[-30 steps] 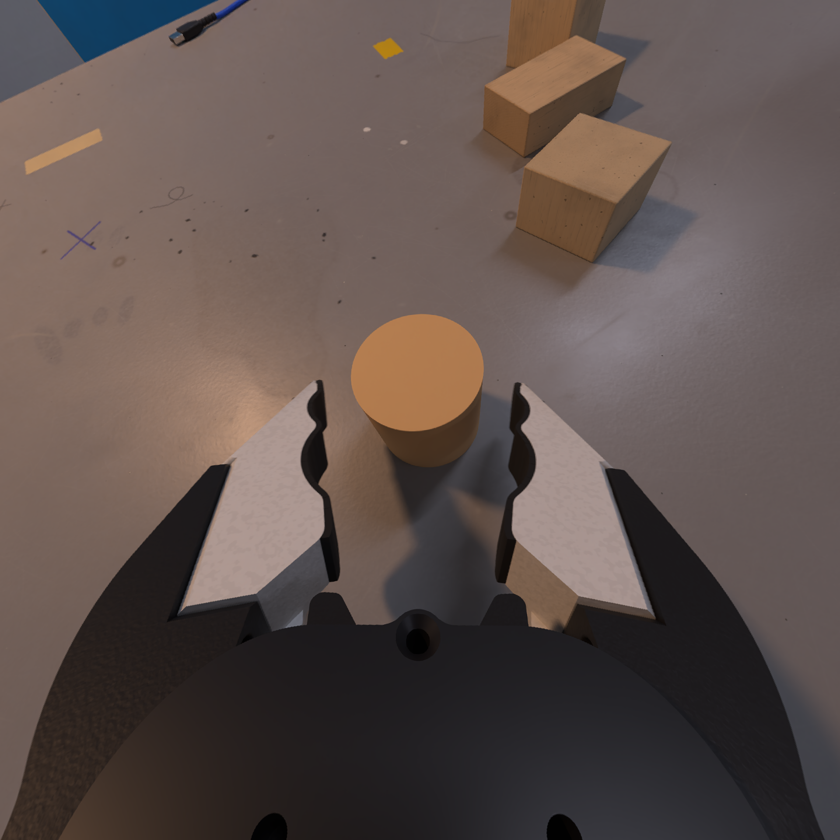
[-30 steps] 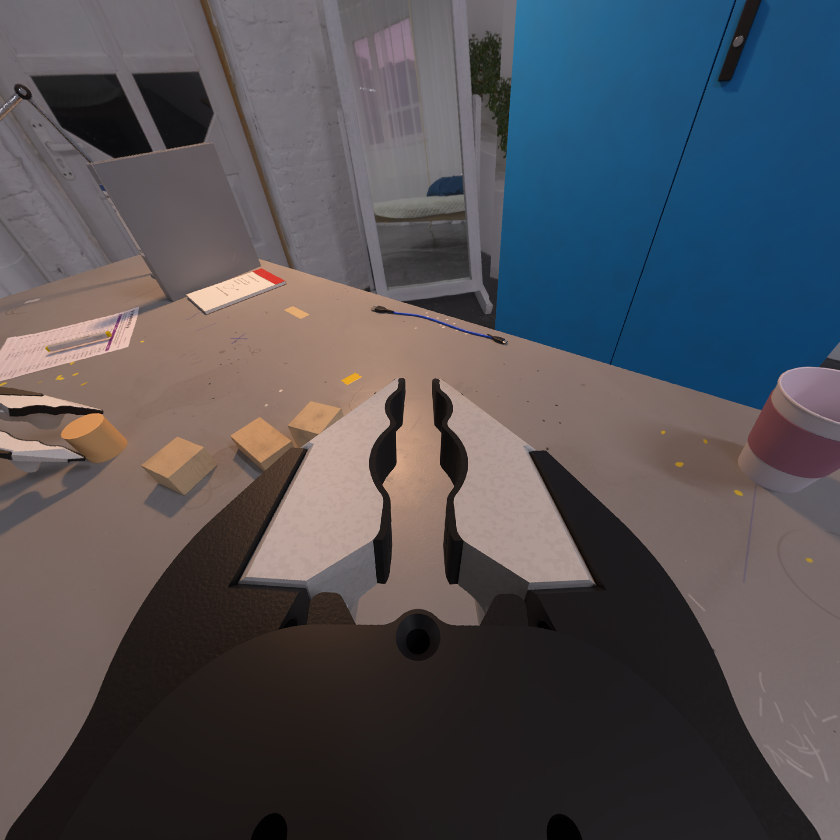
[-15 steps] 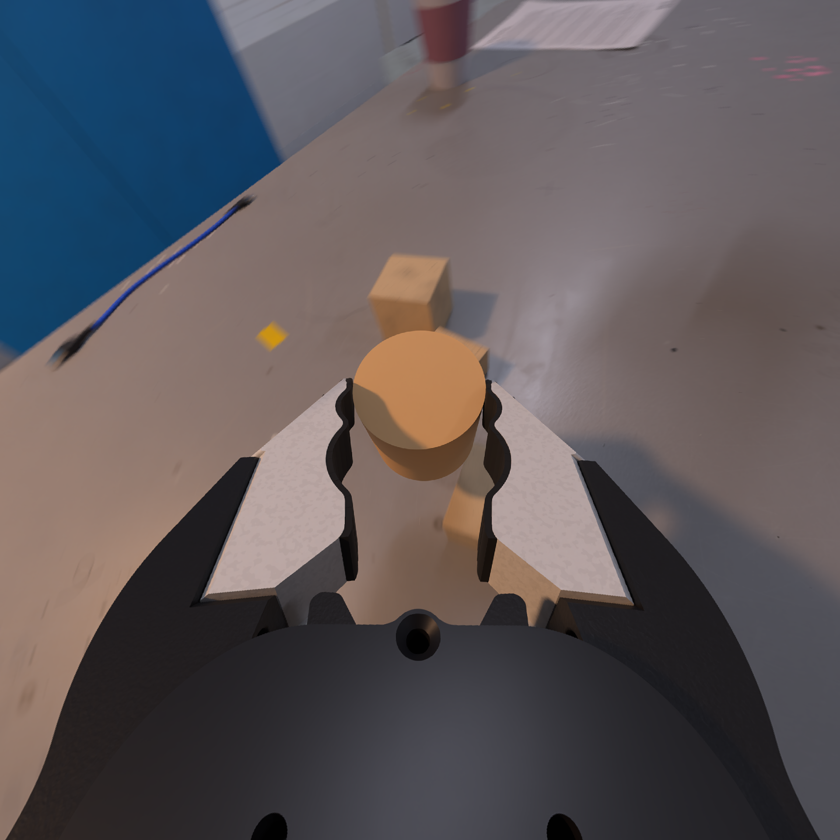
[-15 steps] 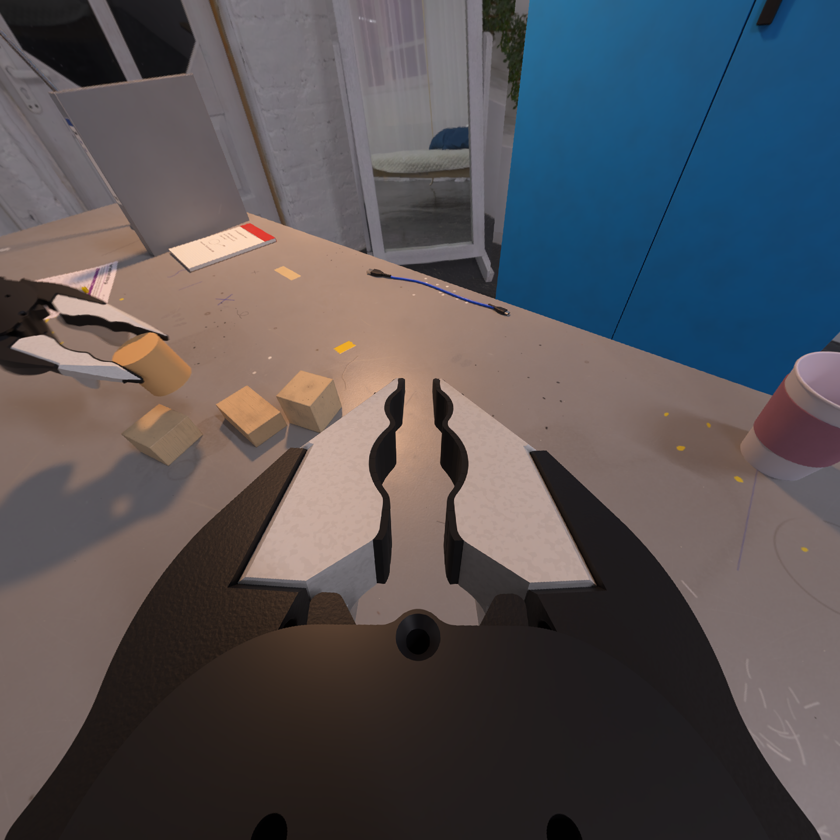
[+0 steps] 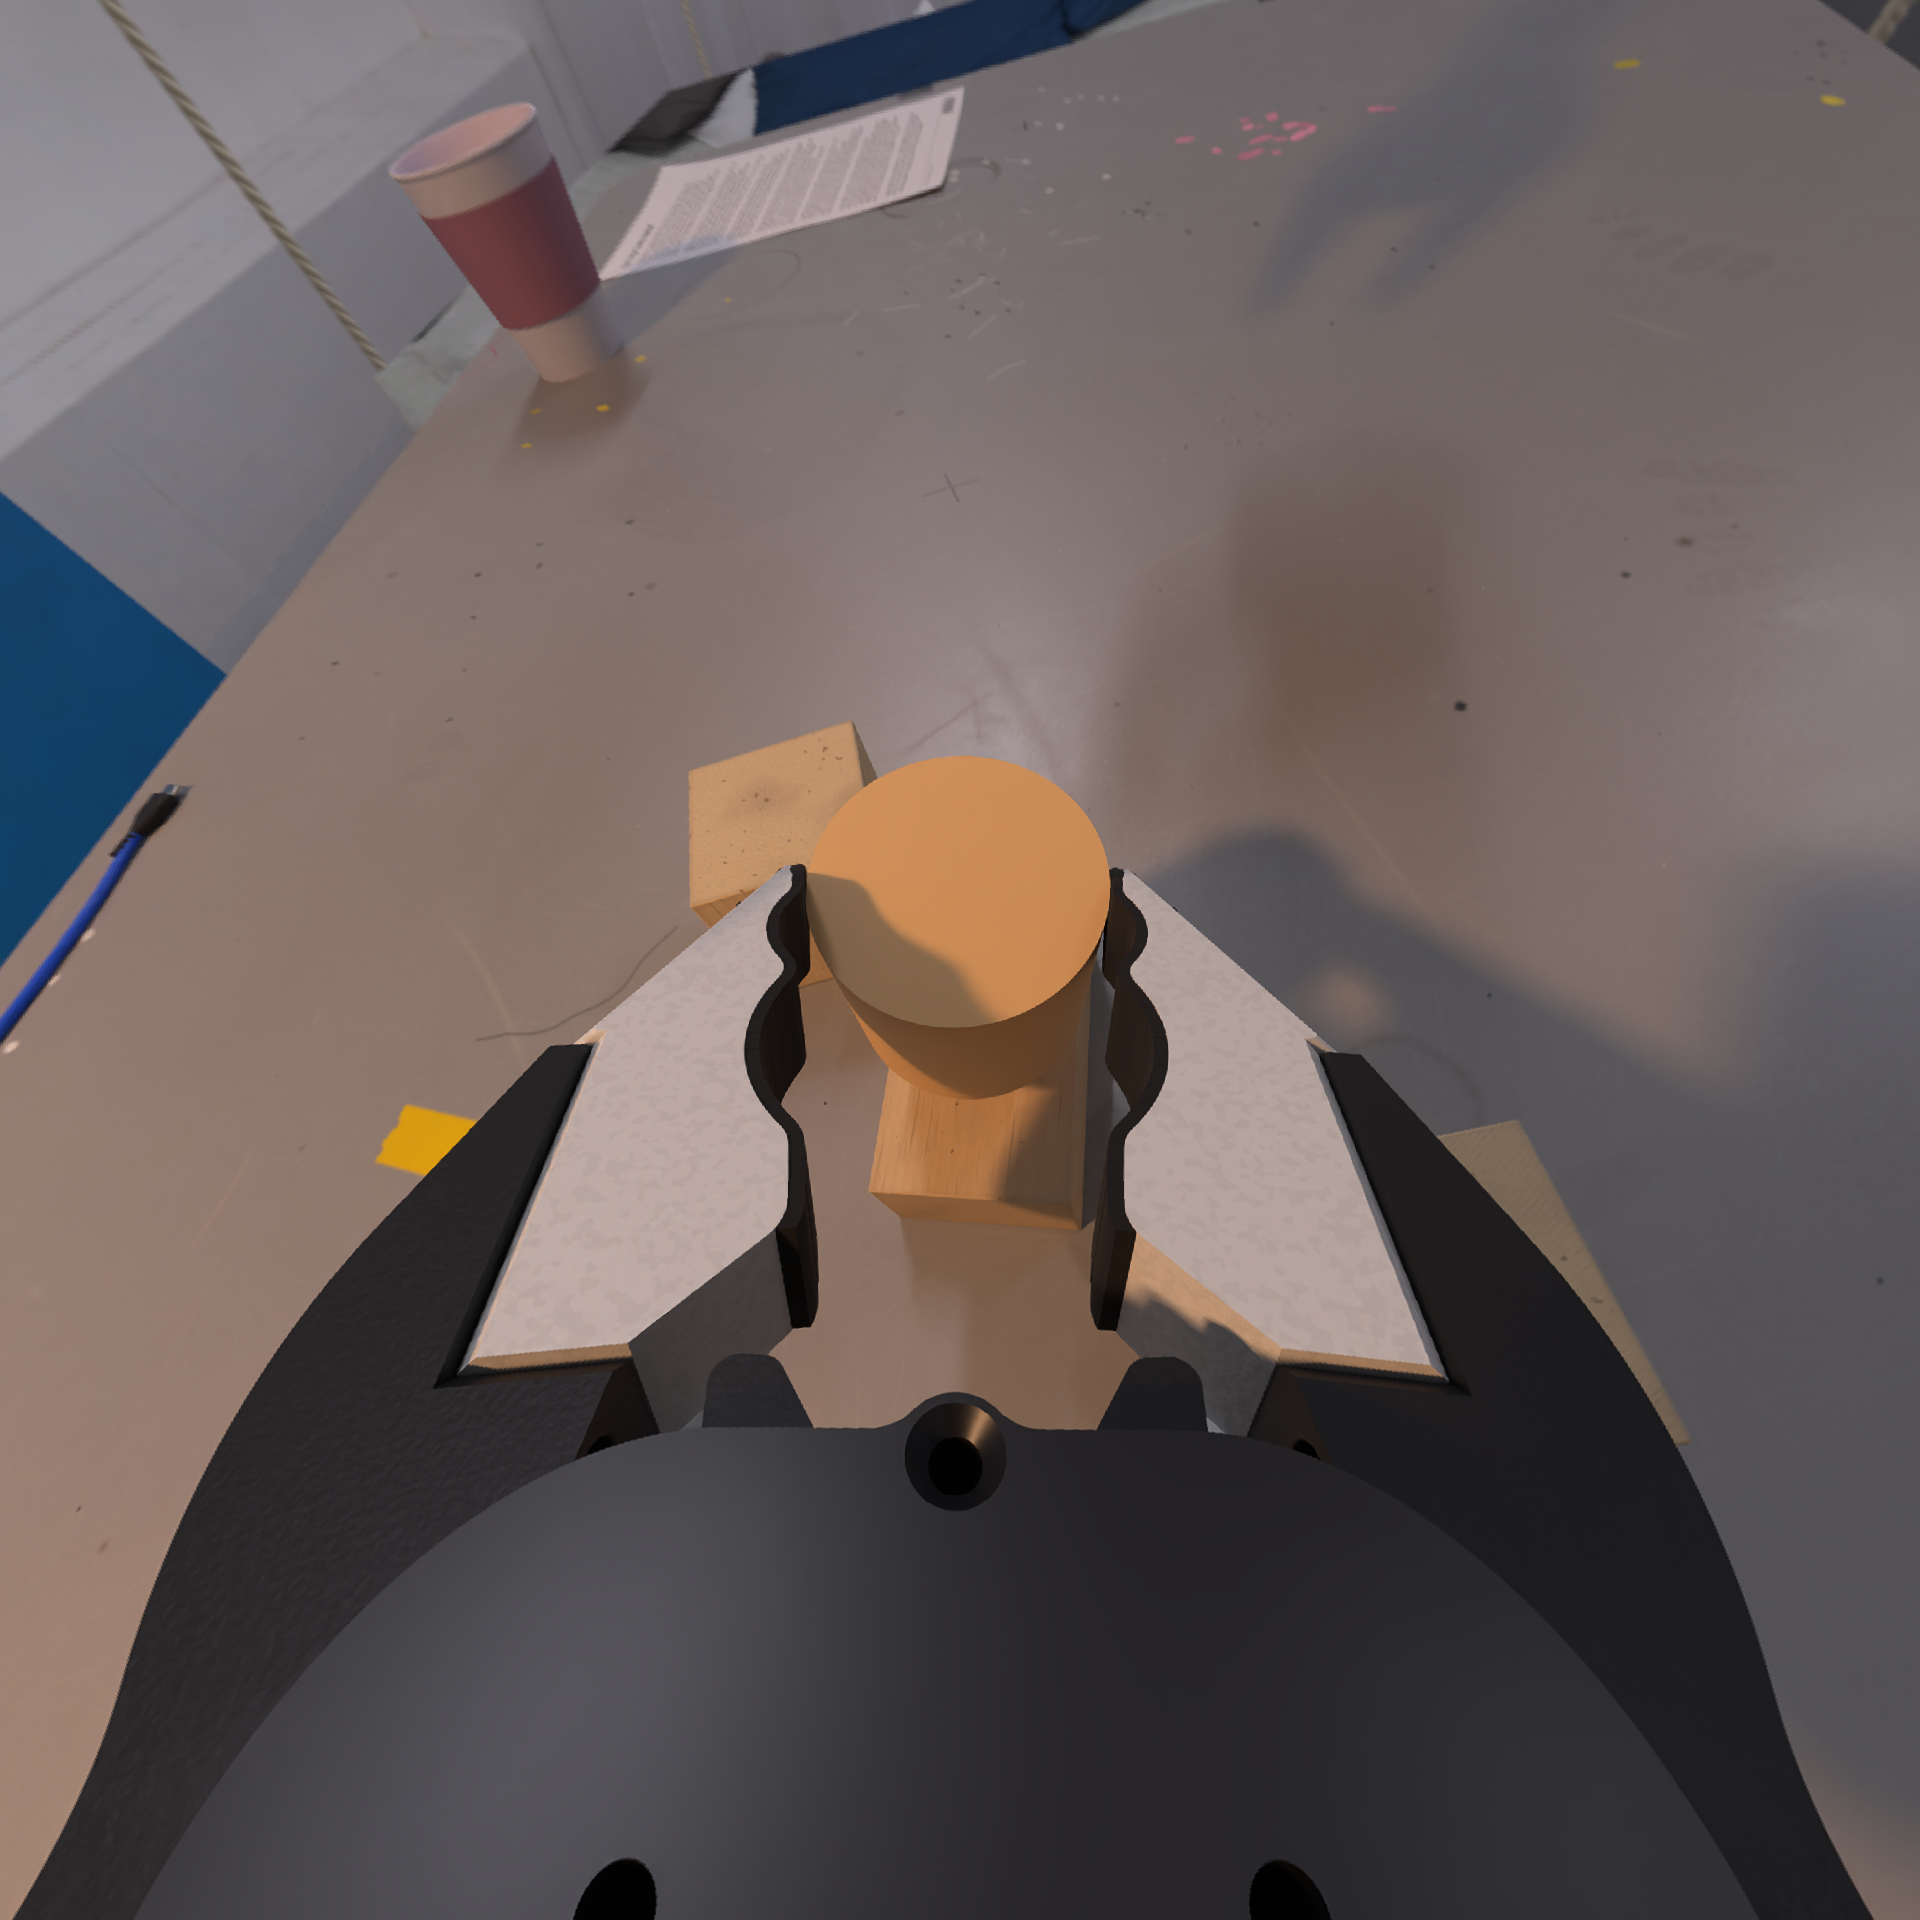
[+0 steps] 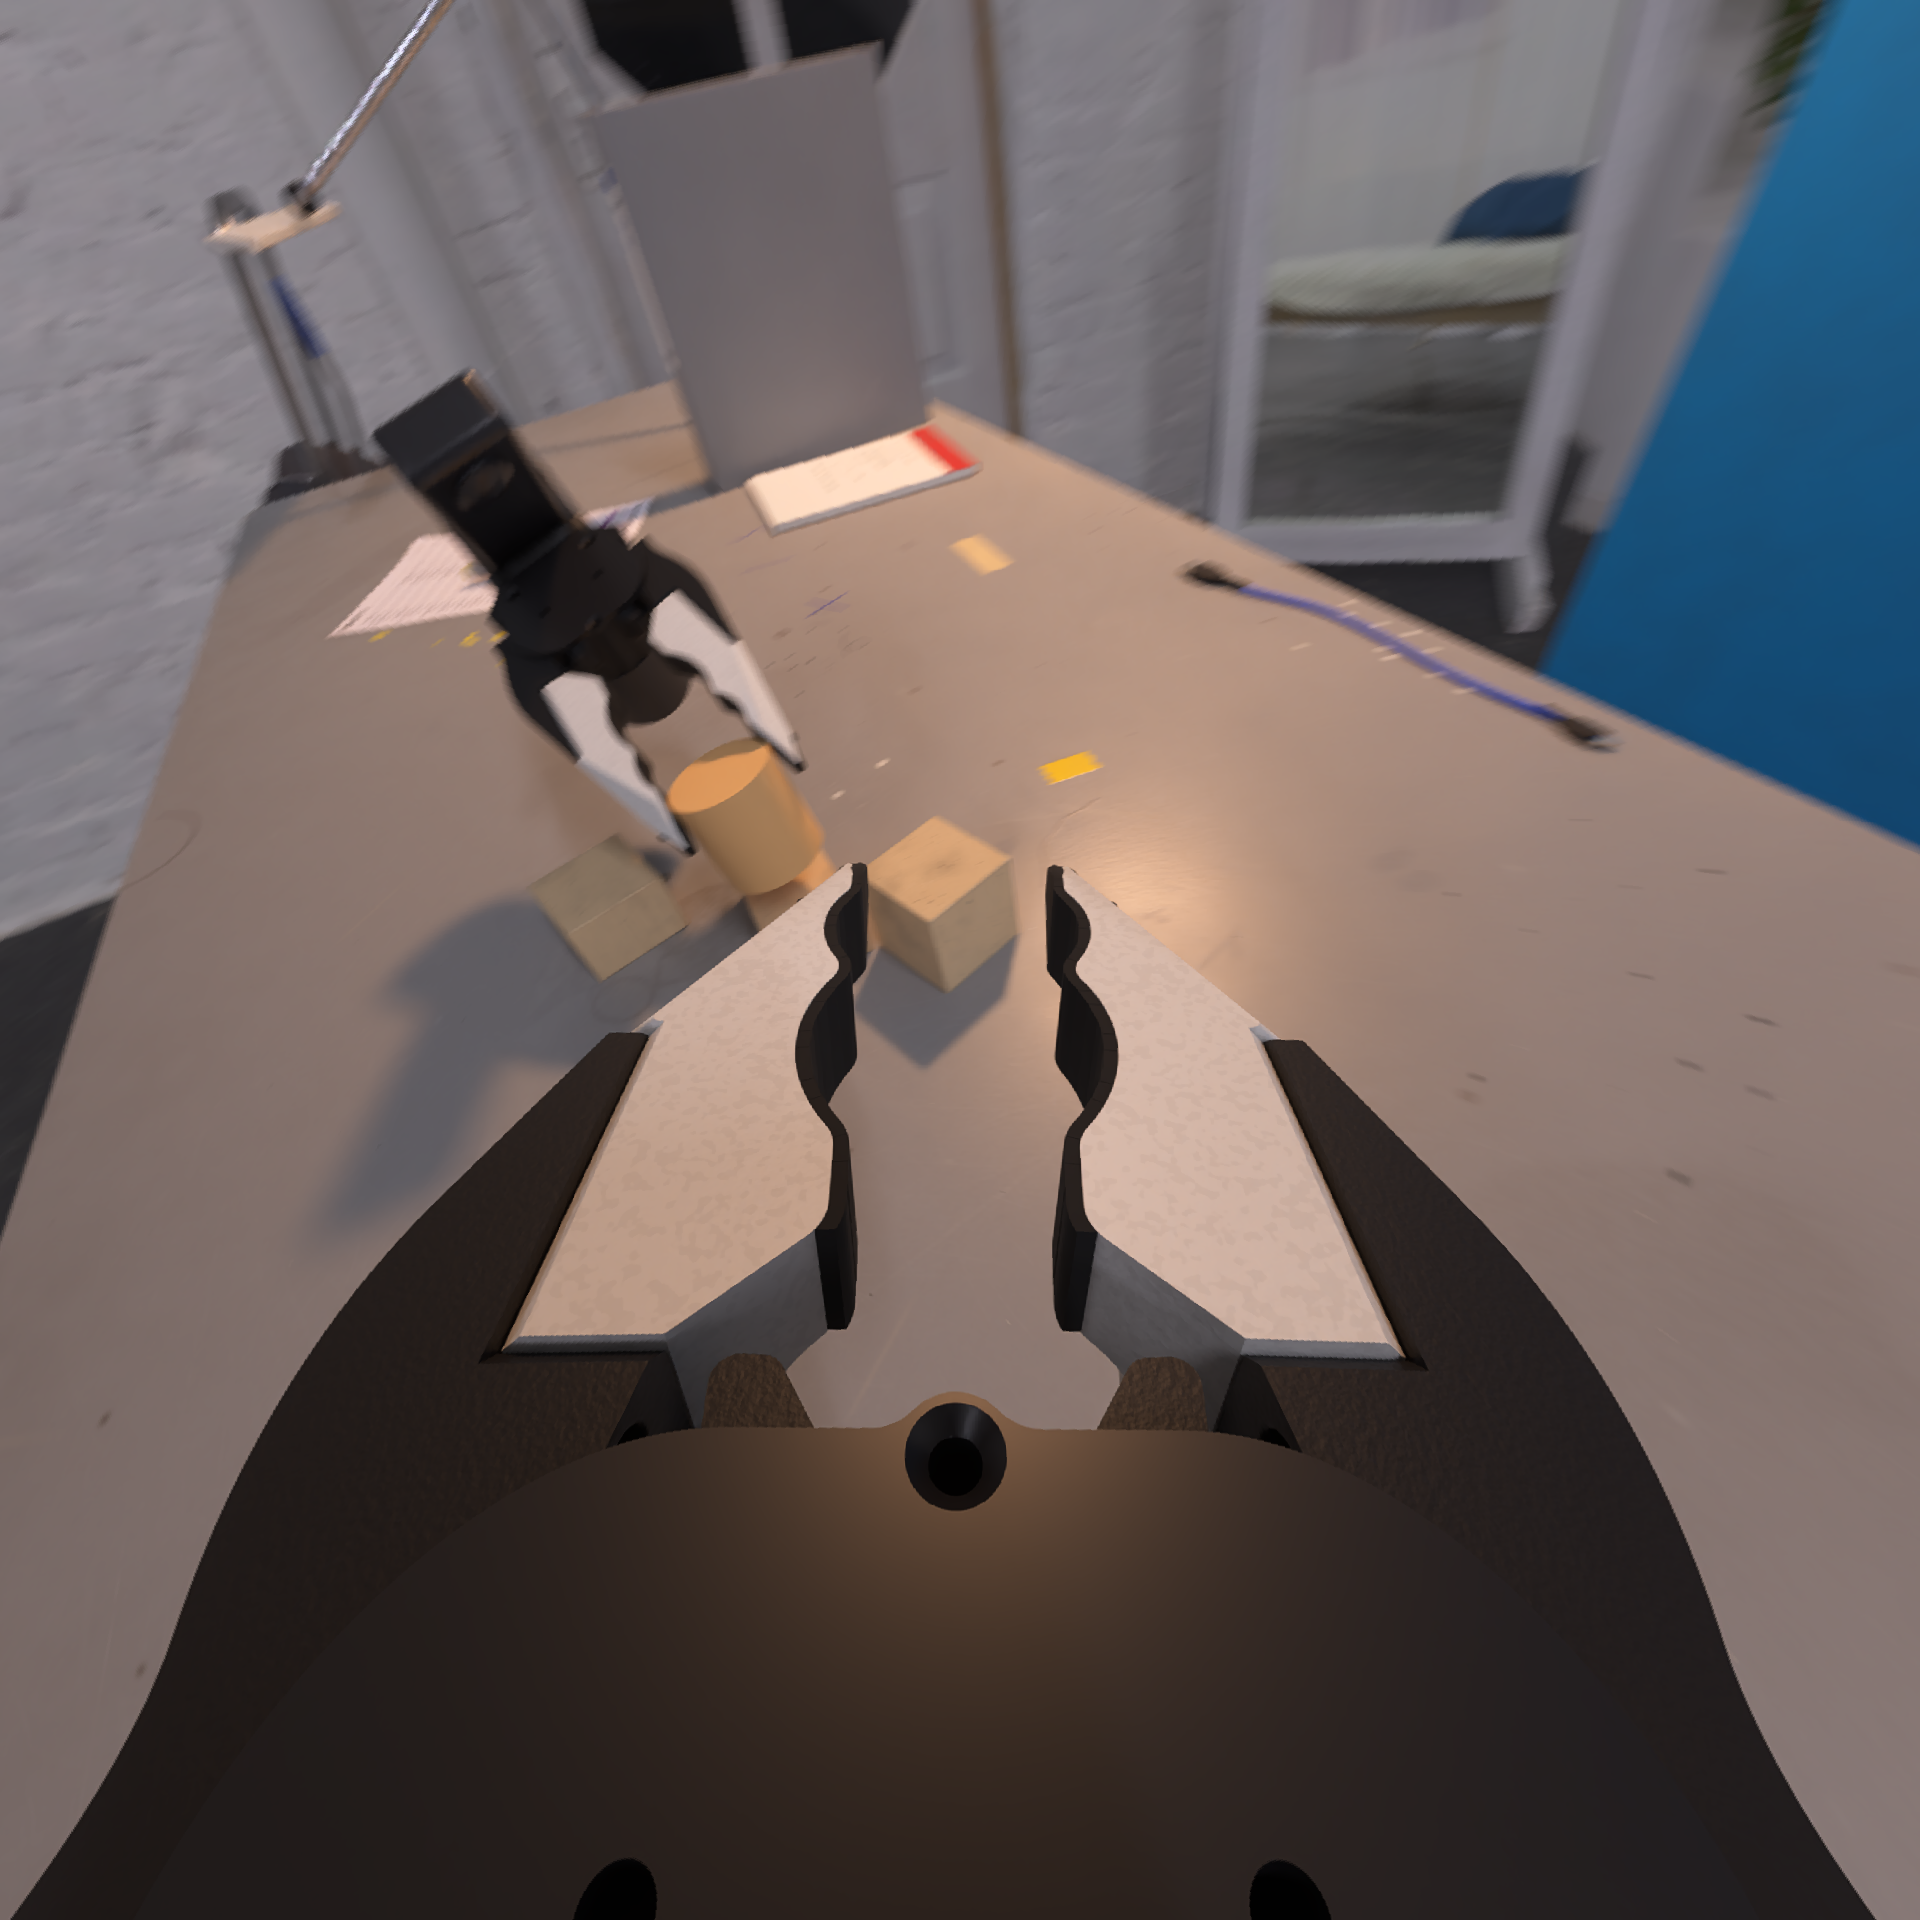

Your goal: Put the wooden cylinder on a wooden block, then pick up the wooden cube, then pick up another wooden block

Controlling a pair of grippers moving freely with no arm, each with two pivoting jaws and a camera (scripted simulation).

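Observation:
My left gripper (image 5: 954,873) is shut on the upright wooden cylinder (image 5: 956,904) and holds it over a light wooden block (image 5: 977,1164). I cannot tell whether the cylinder's base touches the block. The wooden cube (image 5: 774,810) sits just behind on the left. Another block (image 5: 1538,1247) lies at the right, partly hidden by a finger. In the right wrist view my right gripper (image 6: 954,878) is open and empty, low over the table, with the cube (image 6: 940,920) just beyond its tips. That view also shows the left gripper (image 6: 739,805), the cylinder (image 6: 743,831) and the far block (image 6: 608,904).
A red and white paper cup (image 5: 509,239) and a printed sheet (image 5: 800,177) lie far across the table (image 5: 1351,623). A blue cable (image 5: 73,935) runs along the left edge beside yellow tape (image 5: 421,1138). A notebook (image 6: 862,478) and a grey board (image 6: 758,281) stand at the back.
My left gripper closed on the cylinder, lifted it and carried it over the blocks. My right gripper opened its jaws and swung left toward the cube.

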